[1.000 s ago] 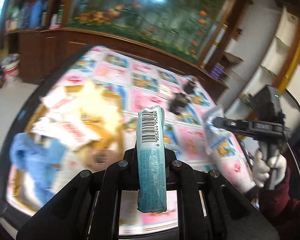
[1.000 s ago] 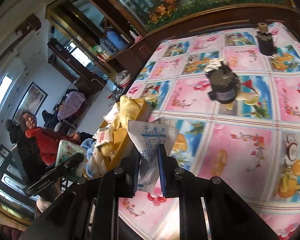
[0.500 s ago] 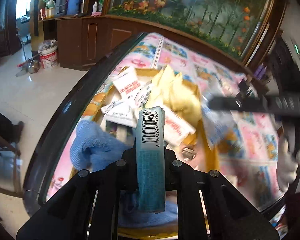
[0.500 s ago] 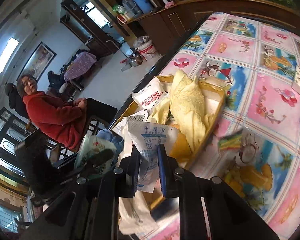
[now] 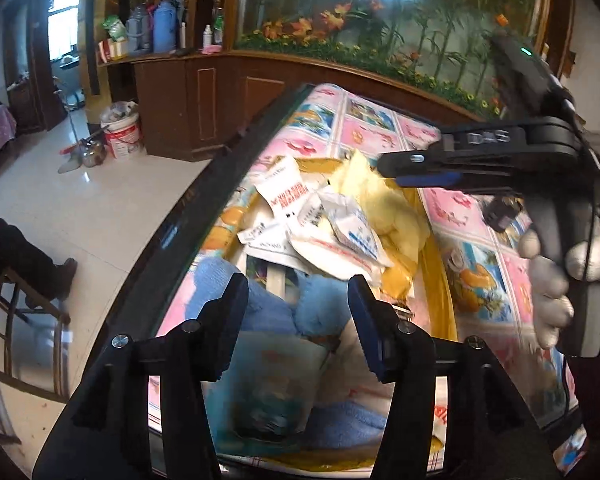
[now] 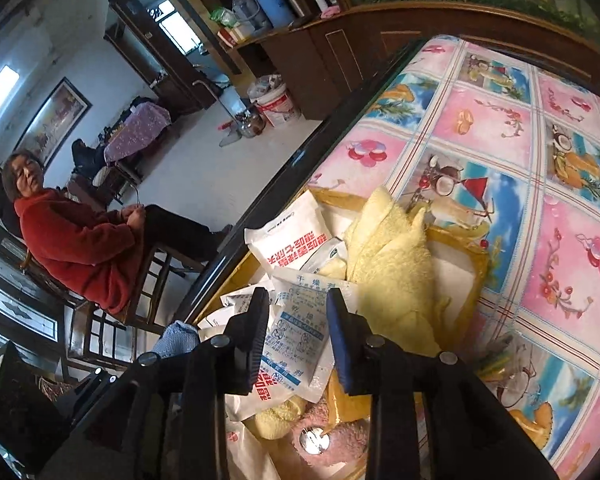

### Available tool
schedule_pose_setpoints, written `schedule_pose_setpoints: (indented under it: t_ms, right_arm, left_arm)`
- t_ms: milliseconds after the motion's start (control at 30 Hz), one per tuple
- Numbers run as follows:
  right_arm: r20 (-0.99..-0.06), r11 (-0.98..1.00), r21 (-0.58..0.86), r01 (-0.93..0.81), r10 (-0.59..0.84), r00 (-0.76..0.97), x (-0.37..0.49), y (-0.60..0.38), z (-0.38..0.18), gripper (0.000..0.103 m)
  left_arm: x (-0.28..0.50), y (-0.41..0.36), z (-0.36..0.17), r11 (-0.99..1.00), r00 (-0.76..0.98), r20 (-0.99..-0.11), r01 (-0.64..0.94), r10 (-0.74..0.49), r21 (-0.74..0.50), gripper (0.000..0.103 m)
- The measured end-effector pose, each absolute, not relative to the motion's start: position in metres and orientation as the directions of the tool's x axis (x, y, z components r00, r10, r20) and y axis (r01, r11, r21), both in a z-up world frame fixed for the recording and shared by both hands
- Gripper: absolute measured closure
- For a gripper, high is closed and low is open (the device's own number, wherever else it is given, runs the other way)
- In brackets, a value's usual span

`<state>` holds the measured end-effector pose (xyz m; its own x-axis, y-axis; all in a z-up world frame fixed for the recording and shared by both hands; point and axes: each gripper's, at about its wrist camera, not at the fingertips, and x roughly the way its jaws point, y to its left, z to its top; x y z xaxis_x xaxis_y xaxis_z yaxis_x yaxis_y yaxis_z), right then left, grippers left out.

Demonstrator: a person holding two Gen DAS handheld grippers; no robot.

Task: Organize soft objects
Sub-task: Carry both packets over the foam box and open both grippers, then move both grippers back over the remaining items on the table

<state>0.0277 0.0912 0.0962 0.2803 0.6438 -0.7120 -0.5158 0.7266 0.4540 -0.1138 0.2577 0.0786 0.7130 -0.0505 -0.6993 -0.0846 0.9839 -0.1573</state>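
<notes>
Two grippers hang over a yellow tray [image 6: 476, 258] of soft things on the fruit-print tablecloth [image 6: 500, 128]. "DAS" is printed on the right gripper [image 5: 392, 164]. White sachets [image 6: 284, 240] bear red writing; a yellow towel [image 6: 392, 256] and blue cloth [image 5: 268, 308] lie among them. The left gripper [image 5: 296, 332] has just opened wide; a blurred teal pack [image 5: 268, 392], seemingly loose, lies below. The right gripper [image 6: 298, 338] has just parted slightly, a blue-printed sachet [image 6: 296, 328] between the pads.

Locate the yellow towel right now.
The yellow towel lies in the yellow tray by the table's left edge, right of the white packets, ahead of the right gripper.
</notes>
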Motion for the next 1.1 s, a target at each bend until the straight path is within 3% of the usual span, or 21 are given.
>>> schedule_pose_setpoints:
  t_ms: [167,300,433,633,867,1000,1100]
  right_arm:
    - [-0.656,0.737,0.498,-0.456,0.664,0.357,0.019,0.033,0.109,0.074]
    - [-0.673,0.783,0.474,-0.403,0.617,0.408,0.002,-0.018,0.096,0.070]
    - [-0.695,0.811,0.483,-0.331,0.585,0.419,-0.011,-0.066,0.073,0.070]
    - [-0.712,0.837,0.478,-0.267,0.546,0.442,-0.028,-0.105,0.051,0.070]
    - [-0.686,0.840,0.413,-0.351,0.541,0.487,-0.061,-0.080,0.059,0.070]
    - [-0.676,0.842,0.352,-0.409,0.531,0.512,-0.080,-0.056,0.065,0.059]
    - [-0.675,0.834,0.338,-0.436,0.537,0.506,-0.086,-0.041,0.064,0.056]
  left_arm:
    - [-0.126,0.262,0.090,0.964,0.751,-0.650,-0.076,-0.113,-0.256,0.051]
    - [-0.134,0.250,0.106,0.963,0.778,-0.616,-0.056,-0.124,-0.265,0.051]
    - [-0.137,0.217,0.115,0.987,0.778,-0.624,-0.041,-0.065,-0.154,0.051]
    - [-0.131,0.166,0.115,0.990,0.772,-0.620,-0.102,0.139,0.094,0.051]
    - [-0.120,0.159,0.110,0.970,0.730,-0.639,-0.201,0.243,0.139,0.051]
    - [-0.117,0.161,0.105,0.966,0.710,-0.655,-0.215,0.257,0.145,0.051]
    - [-0.116,0.161,0.103,0.967,0.705,-0.662,-0.214,0.253,0.141,0.051]
